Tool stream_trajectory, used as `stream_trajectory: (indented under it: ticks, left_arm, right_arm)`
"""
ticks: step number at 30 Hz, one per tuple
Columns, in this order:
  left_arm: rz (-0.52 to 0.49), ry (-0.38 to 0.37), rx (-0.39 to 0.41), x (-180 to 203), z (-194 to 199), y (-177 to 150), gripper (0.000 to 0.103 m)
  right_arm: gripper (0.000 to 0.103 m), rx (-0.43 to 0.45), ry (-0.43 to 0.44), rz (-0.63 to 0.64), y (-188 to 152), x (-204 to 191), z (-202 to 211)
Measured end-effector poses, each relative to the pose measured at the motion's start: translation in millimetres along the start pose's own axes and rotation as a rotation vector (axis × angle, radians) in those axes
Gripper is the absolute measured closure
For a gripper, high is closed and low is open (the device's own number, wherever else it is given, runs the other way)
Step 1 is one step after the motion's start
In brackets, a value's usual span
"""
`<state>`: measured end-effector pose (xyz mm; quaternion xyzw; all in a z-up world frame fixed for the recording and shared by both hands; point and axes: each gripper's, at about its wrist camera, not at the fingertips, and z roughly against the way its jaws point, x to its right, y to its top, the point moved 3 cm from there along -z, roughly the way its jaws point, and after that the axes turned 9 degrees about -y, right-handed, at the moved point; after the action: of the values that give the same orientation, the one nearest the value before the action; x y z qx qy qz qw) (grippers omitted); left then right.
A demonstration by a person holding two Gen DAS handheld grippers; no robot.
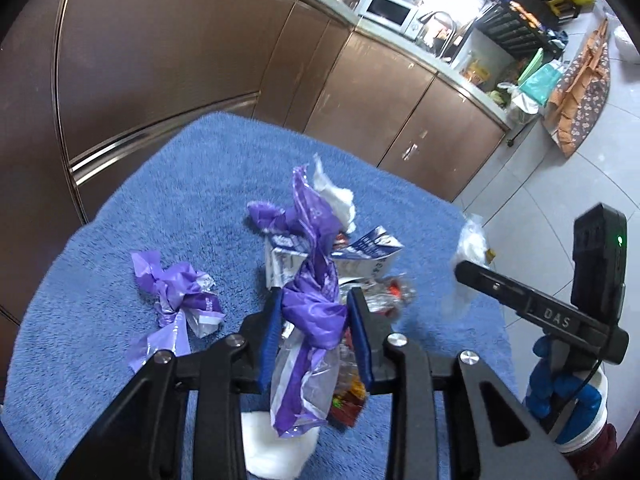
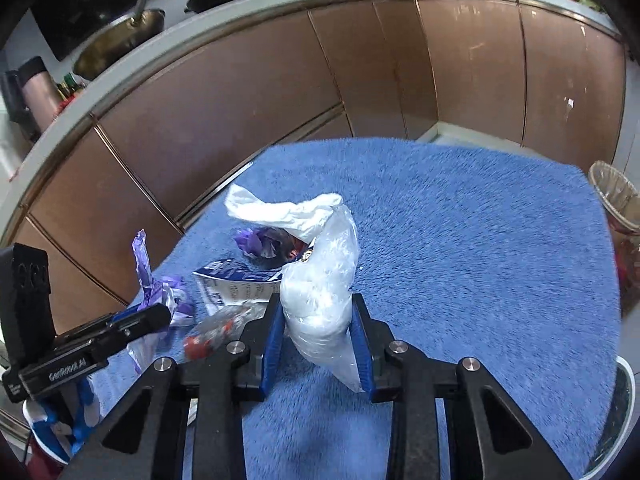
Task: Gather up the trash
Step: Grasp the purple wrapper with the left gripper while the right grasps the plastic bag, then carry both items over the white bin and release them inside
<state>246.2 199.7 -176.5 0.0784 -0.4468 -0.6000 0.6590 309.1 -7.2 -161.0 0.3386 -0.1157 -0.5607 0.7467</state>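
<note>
My left gripper is shut on a crumpled purple plastic wrapper that hangs between its blue pads above the blue towel. My right gripper is shut on a clear plastic bag standing on the towel. Loose trash lies between them: a second purple wrapper, a blue-and-white carton scrap, white tissue and a clear wrapper with red print. The right wrist view shows the same tissue, carton scrap and red-printed wrapper.
Brown cabinet doors close off the far side of the towel. A bin lined with a clear bag stands past the towel's right edge. A blue-gloved hand holds the right tool. More white tissue lies under my left gripper.
</note>
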Motion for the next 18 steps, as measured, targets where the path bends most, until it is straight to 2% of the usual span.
stream_trajectory:
  ticks: [5,10,13,18]
  left_arm:
    - [-0.057,-0.021,0.033,31,23,0,0.073]
    - [-0.127,-0.062,0.037,73,28,-4,0.073]
    - [-0.175,-0.099,0.021,107,20,-7,0.073]
    - [-0.263,-0.181,-0.040,177,-13,-13,0.073]
  right_arm:
    - [0.073,0.085,-0.014,-0.022,-6,13,50]
    - [0.073,0.202,-0.065,-0.071,-18,42,121]
    - [0.073,0.282,-0.139,-0.092,-28,65,166]
    - [0.073,0.365,-0.279,-0.143,-50,106,222]
